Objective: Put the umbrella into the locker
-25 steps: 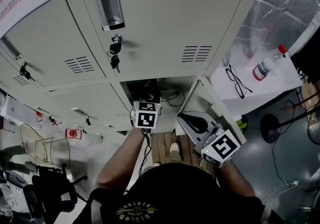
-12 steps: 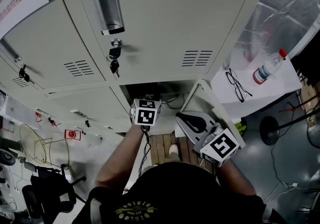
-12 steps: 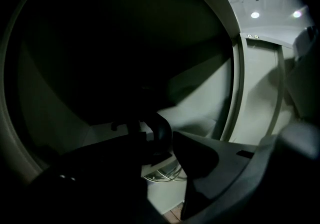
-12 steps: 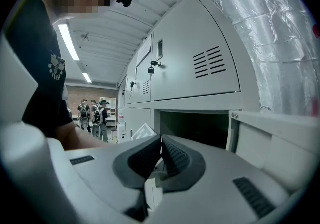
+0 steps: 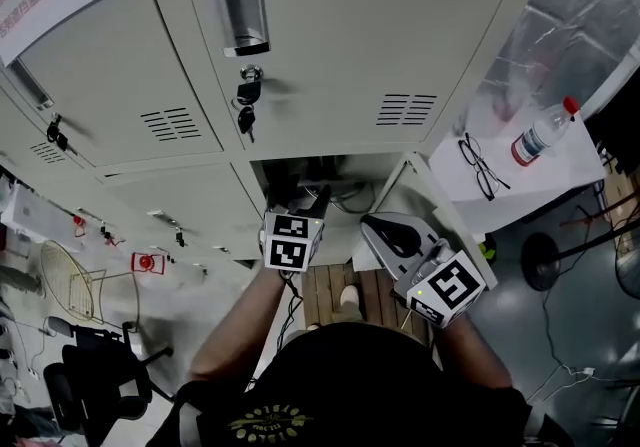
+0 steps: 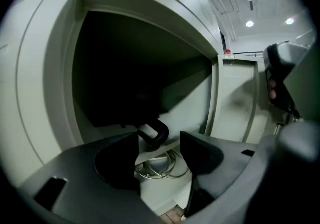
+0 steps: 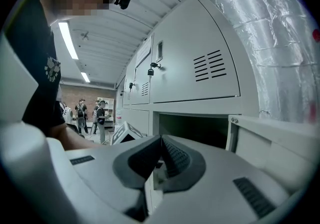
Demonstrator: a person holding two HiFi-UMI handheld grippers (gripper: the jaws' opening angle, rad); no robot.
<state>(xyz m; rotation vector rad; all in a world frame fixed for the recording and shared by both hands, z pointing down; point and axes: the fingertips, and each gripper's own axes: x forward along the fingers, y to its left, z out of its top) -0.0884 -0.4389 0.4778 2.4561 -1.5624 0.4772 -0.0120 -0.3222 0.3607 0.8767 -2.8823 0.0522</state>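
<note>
Left claw [image 6: 160,142] just opened, umbrella [image 6: 154,134] free inside locker [image 6: 50,92] edge.

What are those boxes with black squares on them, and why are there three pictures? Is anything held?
A person holds two grippers with jaws; the patterned cubes are part of them. One picture looks down from the person's head; two cameras ride on the grippers. The left gripper has just been opening: the umbrella's hooked handle sits between its jaws, unsqueezed, inside the open locker. The right gripper is shut, holding nothing. A bottle and glasses sit on the white table nearby.
</note>
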